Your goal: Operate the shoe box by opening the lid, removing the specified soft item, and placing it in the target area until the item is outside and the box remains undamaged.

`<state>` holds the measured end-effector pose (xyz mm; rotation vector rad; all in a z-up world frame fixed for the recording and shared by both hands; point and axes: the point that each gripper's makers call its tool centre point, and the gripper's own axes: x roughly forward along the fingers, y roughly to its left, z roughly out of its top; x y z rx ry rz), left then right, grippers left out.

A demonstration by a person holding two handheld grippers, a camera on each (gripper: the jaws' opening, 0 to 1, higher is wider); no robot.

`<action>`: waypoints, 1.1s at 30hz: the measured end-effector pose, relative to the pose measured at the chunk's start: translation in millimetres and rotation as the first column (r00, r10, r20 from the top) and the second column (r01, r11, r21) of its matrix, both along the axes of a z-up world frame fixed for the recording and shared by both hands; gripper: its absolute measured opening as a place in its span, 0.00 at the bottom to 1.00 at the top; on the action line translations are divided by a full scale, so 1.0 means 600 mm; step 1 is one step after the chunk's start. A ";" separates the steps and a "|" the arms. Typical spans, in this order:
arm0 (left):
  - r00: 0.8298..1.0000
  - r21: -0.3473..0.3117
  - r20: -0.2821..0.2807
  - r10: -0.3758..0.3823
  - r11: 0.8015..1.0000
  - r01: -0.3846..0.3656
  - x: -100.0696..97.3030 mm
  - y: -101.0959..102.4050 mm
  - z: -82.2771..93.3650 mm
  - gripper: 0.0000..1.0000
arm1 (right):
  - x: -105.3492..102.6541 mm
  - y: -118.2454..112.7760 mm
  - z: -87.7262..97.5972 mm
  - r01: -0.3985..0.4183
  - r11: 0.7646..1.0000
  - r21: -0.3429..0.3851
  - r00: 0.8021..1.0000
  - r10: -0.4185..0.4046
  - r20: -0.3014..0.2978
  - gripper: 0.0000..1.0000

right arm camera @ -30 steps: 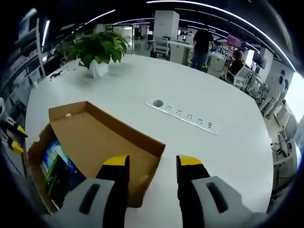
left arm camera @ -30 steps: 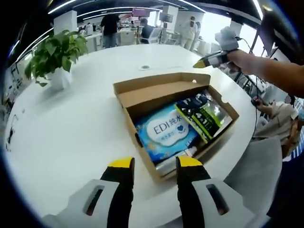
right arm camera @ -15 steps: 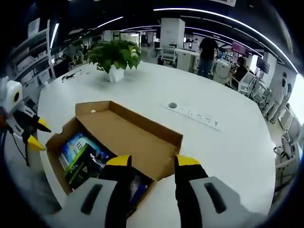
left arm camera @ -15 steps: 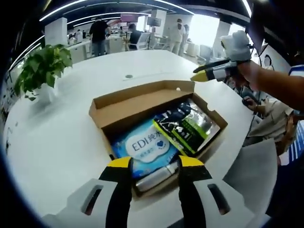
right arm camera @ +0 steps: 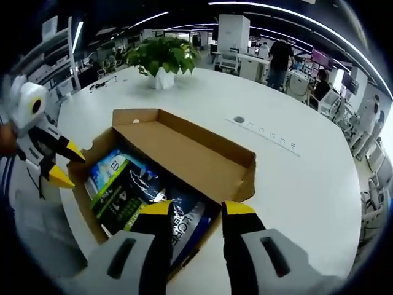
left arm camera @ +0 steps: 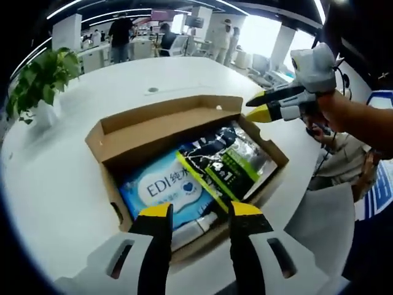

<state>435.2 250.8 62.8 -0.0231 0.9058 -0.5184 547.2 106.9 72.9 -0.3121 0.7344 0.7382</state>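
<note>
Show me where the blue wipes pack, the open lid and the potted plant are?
blue wipes pack (left arm camera: 163,189): left gripper view, white label.
open lid (right arm camera: 184,153): right gripper view, brown inner face.
potted plant (right arm camera: 161,54): right gripper view, leaves.

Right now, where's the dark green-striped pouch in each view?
Left gripper view: the dark green-striped pouch lies right of centre in the open shoe box, overlapping the blue EDI pack.
Right gripper view: the pouch is lower left of centre, just above the left jaw tip.
Shared landmark: the potted plant on the white table.
</note>
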 end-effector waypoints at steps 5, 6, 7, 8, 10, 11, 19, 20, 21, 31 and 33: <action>1.000 -0.028 -0.022 0.014 1.000 -0.014 0.006 -0.014 -0.013 0.32 | 0.001 0.001 -0.016 -0.018 1.000 -0.022 1.000 0.017 -0.025 0.27; 1.000 -0.029 -0.025 0.013 0.999 -0.014 0.006 -0.015 -0.014 0.32 | 0.000 0.001 -0.021 -0.020 0.999 -0.026 0.999 0.020 -0.035 0.27; 0.999 -0.048 -0.037 0.022 0.999 -0.024 0.007 -0.021 -0.017 0.32 | -0.001 0.003 -0.024 -0.027 0.999 -0.018 0.998 0.026 -0.051 0.27; 0.999 -0.061 -0.042 0.026 0.998 -0.029 0.008 -0.025 -0.018 0.31 | -0.002 0.005 -0.027 -0.029 1.000 -0.009 0.997 0.028 -0.067 0.27; 0.998 -0.069 -0.063 0.027 0.997 -0.031 0.007 -0.030 -0.025 0.30 | 0.001 0.007 -0.032 -0.036 0.999 -0.006 0.996 0.036 -0.084 0.28; 0.997 -0.078 -0.071 0.030 0.996 -0.036 0.008 -0.033 -0.028 0.30 | 0.003 0.006 -0.036 -0.044 0.999 -0.014 0.995 0.043 -0.087 0.27; 0.987 -0.141 -0.149 0.056 0.987 -0.077 0.006 -0.051 -0.046 0.31 | 0.009 0.008 -0.051 -0.077 0.996 -0.048 0.992 0.072 -0.106 0.23; 0.986 -0.147 -0.155 0.059 0.986 -0.082 0.007 -0.053 -0.048 0.31 | 0.009 0.009 -0.051 -0.076 0.996 -0.046 0.992 0.071 -0.108 0.24; 0.984 -0.157 -0.164 0.065 0.983 -0.091 0.007 -0.054 -0.049 0.31 | 0.009 0.009 -0.050 -0.077 0.996 -0.047 0.992 0.072 -0.107 0.24; 0.973 -0.207 -0.223 0.063 0.972 -0.110 0.014 -0.078 -0.063 0.18 | 0.010 0.012 -0.052 -0.080 0.996 -0.041 0.991 0.075 -0.109 0.23; 0.972 -0.208 -0.228 0.060 0.972 -0.109 0.013 -0.079 -0.069 0.15 | 0.010 0.011 -0.052 -0.081 0.996 -0.043 0.991 0.076 -0.106 0.22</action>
